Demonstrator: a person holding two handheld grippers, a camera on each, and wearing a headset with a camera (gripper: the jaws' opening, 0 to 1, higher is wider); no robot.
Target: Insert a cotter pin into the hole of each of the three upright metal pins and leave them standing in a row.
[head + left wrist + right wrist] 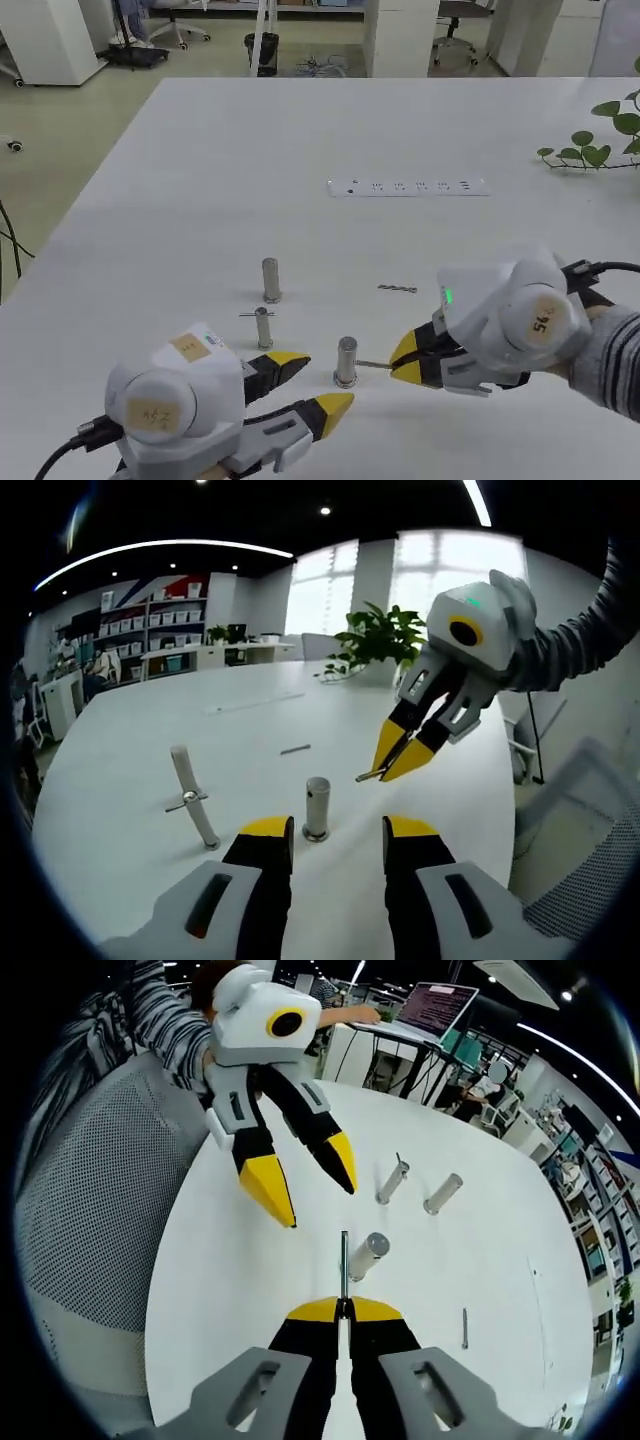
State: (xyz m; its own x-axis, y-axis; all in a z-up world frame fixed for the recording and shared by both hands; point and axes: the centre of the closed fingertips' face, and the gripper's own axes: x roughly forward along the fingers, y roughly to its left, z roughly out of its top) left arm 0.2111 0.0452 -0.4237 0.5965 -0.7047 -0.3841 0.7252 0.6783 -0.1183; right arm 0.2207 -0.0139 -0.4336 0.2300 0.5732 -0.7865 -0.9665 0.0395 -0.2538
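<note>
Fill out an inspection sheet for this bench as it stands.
Surface: white table, bare and dry.
Job's things: far pin upright, no pin through it; middle pin upright with fitted cotter pin; near pin upright, not yet pinned; spare cotter pin lying loose.
Clutter: power strip.
Grippers: left gripper open, beside the near pin; right gripper shut on held cotter pin, tip at the near pin.
Cables: left cable; right cable.
Surroundings: plant, office chair.
</note>
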